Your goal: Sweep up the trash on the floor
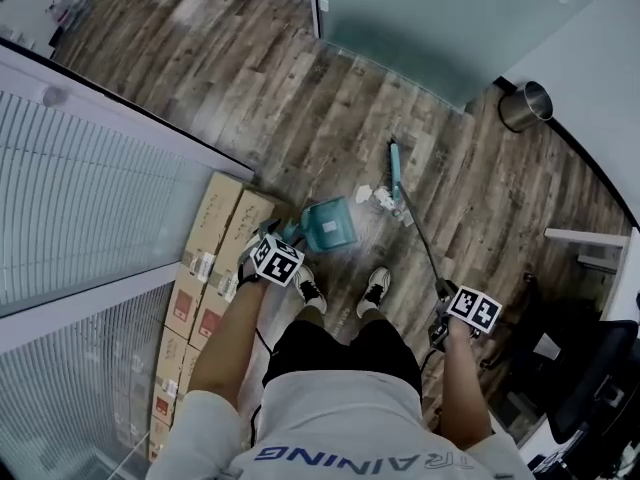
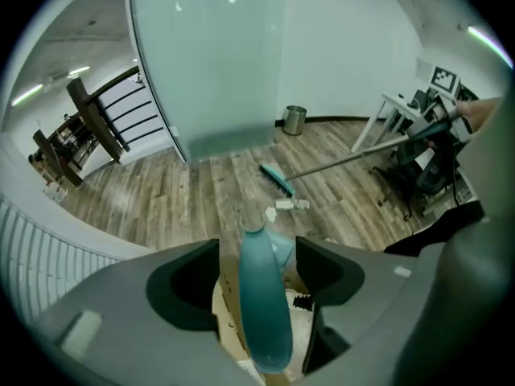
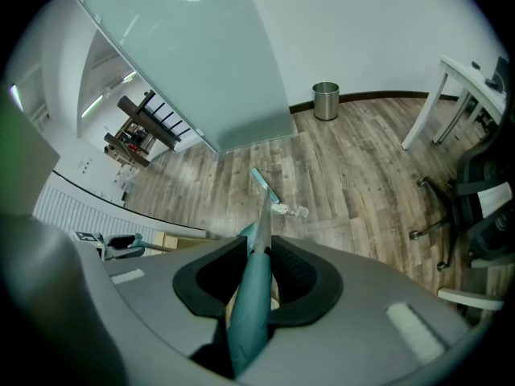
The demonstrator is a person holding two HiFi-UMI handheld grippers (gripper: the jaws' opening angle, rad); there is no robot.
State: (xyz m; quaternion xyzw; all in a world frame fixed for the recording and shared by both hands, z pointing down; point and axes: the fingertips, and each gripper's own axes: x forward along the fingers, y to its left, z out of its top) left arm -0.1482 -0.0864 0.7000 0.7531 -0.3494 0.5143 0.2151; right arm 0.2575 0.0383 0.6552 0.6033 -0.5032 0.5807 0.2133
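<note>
A teal dustpan (image 1: 330, 225) stands on the wood floor in front of the person's shoes. My left gripper (image 1: 288, 238) is over its upright handle (image 2: 261, 296). The jaws stand wide, with the handle between them and gaps at both sides. My right gripper (image 1: 442, 296) is shut on the teal grip of the broom handle (image 3: 249, 312). The thin shaft runs forward to the teal broom head (image 1: 395, 163), which rests on the floor. White bits of trash (image 1: 378, 197) lie between the broom head and the dustpan, also seen as trash (image 2: 288, 206) in the left gripper view.
Cardboard boxes (image 1: 215, 258) lie along a white slatted wall at the left, close to the dustpan. A metal bin (image 1: 525, 105) stands by the far wall beside a frosted glass panel (image 1: 420, 28). An office chair (image 1: 590, 368) and a white table (image 1: 590, 238) are at the right.
</note>
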